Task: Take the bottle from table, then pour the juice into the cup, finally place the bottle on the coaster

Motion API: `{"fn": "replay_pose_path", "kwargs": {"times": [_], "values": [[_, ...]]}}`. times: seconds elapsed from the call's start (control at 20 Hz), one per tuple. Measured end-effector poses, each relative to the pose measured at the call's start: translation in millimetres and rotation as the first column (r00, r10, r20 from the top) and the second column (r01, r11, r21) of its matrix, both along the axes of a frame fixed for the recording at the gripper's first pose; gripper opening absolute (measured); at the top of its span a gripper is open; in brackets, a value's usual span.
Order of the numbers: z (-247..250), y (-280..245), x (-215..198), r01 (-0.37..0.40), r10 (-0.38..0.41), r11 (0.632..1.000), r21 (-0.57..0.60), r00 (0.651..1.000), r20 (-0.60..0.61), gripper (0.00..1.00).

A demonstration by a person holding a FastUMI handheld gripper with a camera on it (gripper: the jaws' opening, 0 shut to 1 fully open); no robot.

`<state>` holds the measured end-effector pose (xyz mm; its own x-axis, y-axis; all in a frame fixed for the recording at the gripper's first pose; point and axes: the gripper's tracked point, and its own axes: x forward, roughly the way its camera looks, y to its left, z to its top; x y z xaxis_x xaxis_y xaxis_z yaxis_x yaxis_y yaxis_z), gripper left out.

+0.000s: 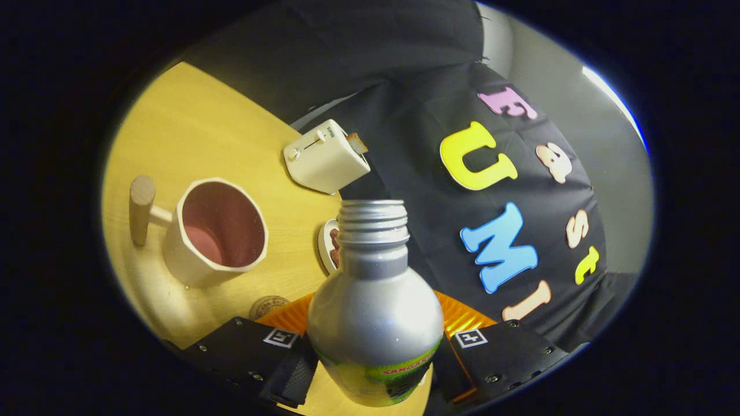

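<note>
The wooden table (191,127) spreads out beyond everything, tilted in this view. On it, off to the left of the fingers, stands the cup (215,231), a pale mug with a pinkish inside and a wooden peg handle, mouth open. Farther back sits a small white toaster (325,156).

The bottle (374,300) is a silver metal one with a threaded neck and no cap, held up between the two fingers of the gripper (376,352), which is closed on its lower body at the label band. I would guess it is stiff and smooth, so apt to slip if squeezed lightly; low on the wide body looks the safest hold.

An orange ribbed mat (462,315) shows just behind it, and a small round coaster (269,305) lies near the left finger. A little plate (327,245) peeks out by the neck.
</note>
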<state>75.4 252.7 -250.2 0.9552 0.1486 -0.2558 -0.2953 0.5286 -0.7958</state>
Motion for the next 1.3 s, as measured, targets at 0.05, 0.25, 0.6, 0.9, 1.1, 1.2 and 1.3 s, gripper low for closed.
{"fn": "replay_pose_path", "kwargs": {"times": [0.05, 0.25, 0.6, 0.9, 1.1, 1.2, 1.3], "values": [[-2, -1, 0, 0.010, -0.009, 0.999, 0.049, 1.000, -0.014, 0.82], [2, -12, 2, 0.060, -0.055, 0.971, 0.231, 0.998, -0.030, 0.82], [23, -4, 0, 0.087, 0.023, 0.691, 0.718, 0.990, -0.142, 0.82], [52, -16, 16, 0.162, 0.052, 0.387, 0.908, 0.979, -0.197, 0.82], [46, -13, 17, 0.181, 0.052, 0.393, 0.901, 0.975, -0.218, 0.82], [46, -11, 17, 0.171, 0.054, 0.408, 0.897, 0.976, -0.211, 0.82], [45, -10, 20, 0.163, 0.046, 0.424, 0.891, 0.978, -0.201, 0.82]]}}
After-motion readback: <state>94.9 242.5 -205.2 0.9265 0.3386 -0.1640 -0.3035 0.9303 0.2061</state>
